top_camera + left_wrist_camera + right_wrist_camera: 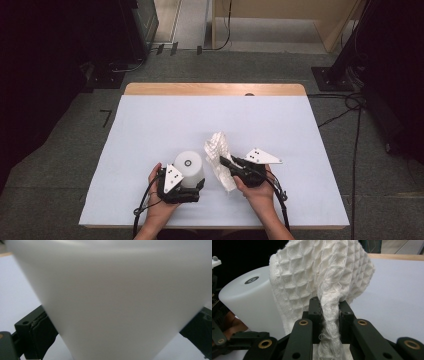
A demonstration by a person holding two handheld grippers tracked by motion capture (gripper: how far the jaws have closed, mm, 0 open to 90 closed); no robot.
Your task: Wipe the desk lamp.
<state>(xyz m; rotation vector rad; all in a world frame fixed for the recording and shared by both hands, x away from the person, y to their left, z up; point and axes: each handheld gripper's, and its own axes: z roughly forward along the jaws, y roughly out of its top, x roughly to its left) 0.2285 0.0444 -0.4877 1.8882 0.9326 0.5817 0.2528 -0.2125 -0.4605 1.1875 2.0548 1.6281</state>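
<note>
Two hand-held grippers low over the table (150,125): left (192,187) clamping white cup (189,167), right (225,162) pinching waffle cloth (220,150).

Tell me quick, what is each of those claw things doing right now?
Left gripper: closed around the white cup, which stands upside down on the table.
Right gripper: shut on the white cloth, pinching a bunched fold.

Cup (189,167) stands upside down on the table (150,130), cloth (220,155) just right of it, both near the front edge.

white sheet (150,130) over wooden table (215,89)
</note>
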